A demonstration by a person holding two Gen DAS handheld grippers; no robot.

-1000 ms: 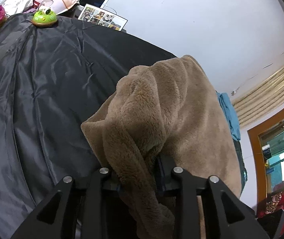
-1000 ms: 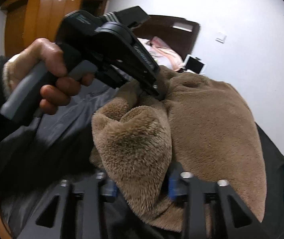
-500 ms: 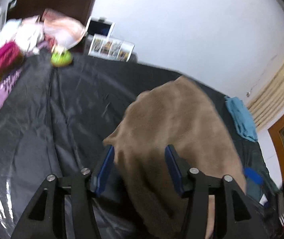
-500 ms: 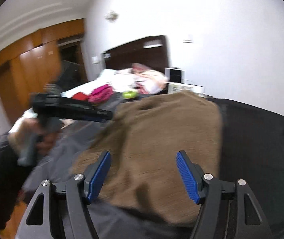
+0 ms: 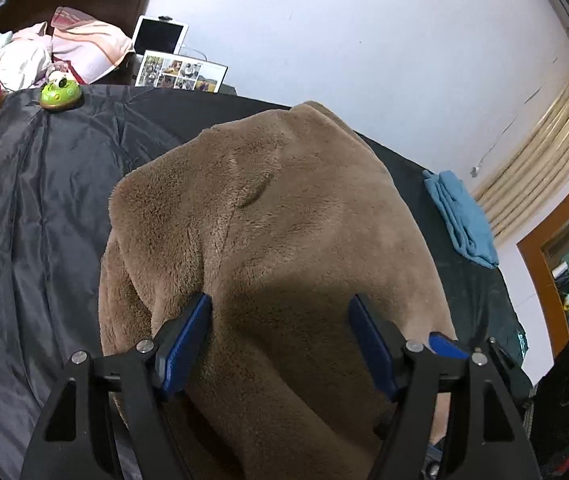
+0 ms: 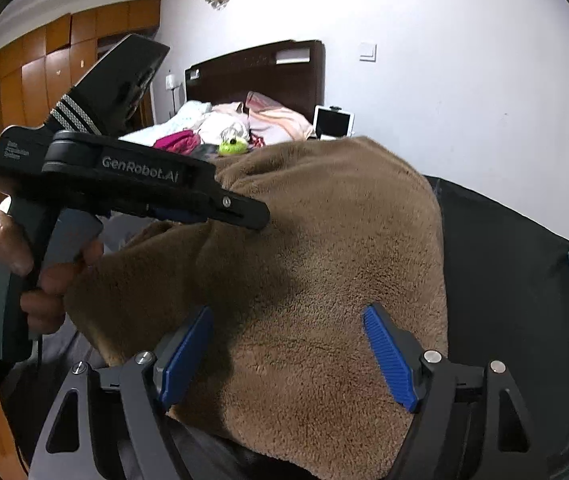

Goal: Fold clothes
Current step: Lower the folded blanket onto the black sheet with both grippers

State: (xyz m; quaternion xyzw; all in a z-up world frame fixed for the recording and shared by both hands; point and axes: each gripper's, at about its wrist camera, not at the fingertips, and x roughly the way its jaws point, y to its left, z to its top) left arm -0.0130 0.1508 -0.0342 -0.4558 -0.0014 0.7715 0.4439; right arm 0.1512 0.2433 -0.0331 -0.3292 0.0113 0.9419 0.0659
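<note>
1. The left tongs [image 5: 280, 308] stood wide apart, their blue pads [image 5: 186, 340] on either side of the brown fleece garment [image 5: 276, 232] with nothing gripped between them.
2. The right tongs [image 6: 288, 320] were spread just as wide above the same garment, holding nothing.
3. In the right wrist view, the left tongs reached in from the left side, held by the left hand [image 6: 8, 264], with their tips at a raised fold of the fleece.
4. The brown fleece garment lay in a folded heap on the black sheet [image 5: 36, 208] that covered the surface.
5. A folded blue cloth [image 5: 460, 216] lay on the sheet well to the right of the garment.
6. A green toy [image 5: 60, 94] sat at the sheet's far left edge.
7. Beyond it stood a photo sheet [image 5: 180, 74] and a tablet [image 5: 160, 38], near a bed piled with bedding [image 6: 240, 120].
</note>
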